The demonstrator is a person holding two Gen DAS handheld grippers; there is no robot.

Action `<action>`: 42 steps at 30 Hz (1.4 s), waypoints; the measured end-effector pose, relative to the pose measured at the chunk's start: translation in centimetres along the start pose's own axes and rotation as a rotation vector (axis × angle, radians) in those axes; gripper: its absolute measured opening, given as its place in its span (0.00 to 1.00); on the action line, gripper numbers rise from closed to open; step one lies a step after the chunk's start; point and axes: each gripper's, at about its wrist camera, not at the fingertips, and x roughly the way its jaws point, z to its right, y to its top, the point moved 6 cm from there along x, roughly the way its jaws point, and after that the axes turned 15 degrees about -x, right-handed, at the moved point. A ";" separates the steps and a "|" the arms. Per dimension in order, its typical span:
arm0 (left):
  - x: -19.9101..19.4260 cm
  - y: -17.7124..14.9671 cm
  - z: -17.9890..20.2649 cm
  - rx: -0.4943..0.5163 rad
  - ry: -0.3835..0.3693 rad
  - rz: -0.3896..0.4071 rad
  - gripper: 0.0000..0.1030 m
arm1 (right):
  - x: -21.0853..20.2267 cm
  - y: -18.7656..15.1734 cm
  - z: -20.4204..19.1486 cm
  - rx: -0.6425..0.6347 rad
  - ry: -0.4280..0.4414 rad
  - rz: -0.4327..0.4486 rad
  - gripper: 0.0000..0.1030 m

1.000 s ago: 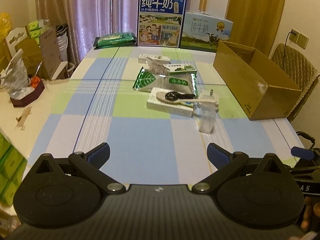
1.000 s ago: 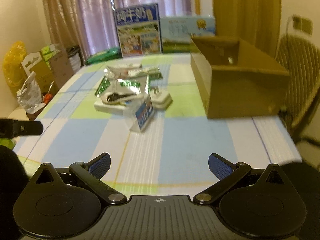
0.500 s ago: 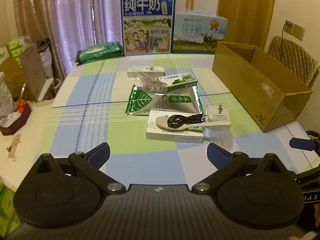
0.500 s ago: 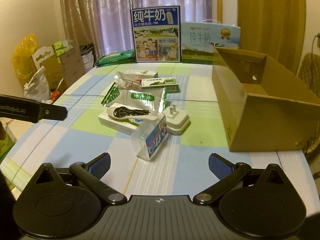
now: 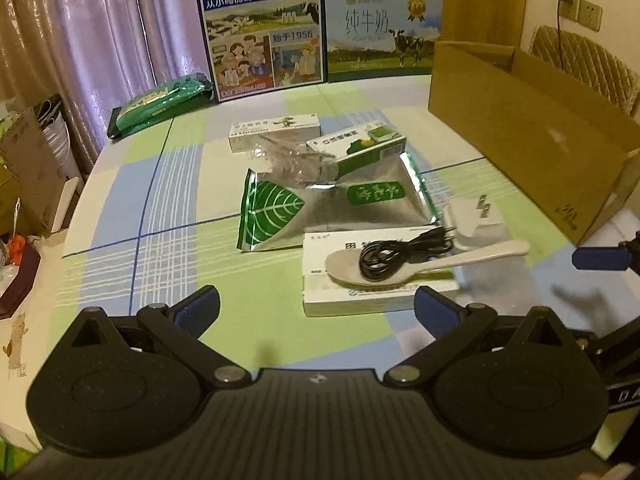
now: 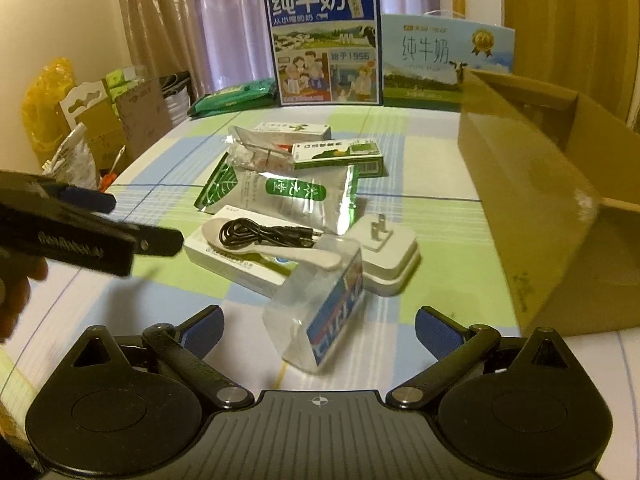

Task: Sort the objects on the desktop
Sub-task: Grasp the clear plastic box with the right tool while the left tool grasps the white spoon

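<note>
Both grippers have closed in on the pile; clear box (image 6: 320, 312) lies tilted.

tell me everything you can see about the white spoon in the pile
The white spoon looks like smooth glazed ceramic or plastic, with a broad oval bowl and a short, thick handle. It lies flat, bowl up, across the top of a white medicine box. A coiled black cable sits in its bowl and trails over it. In the right wrist view the handle end rests against the clear plastic box. The white plug adapter lies just beyond. Neither hand-held gripper touches it.
</note>
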 end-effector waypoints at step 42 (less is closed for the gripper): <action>4.7 -1.4 4.6 0.443 -0.337 -0.149 0.40 | -0.7 -1.3 4.4 0.223 -0.015 -0.054 0.27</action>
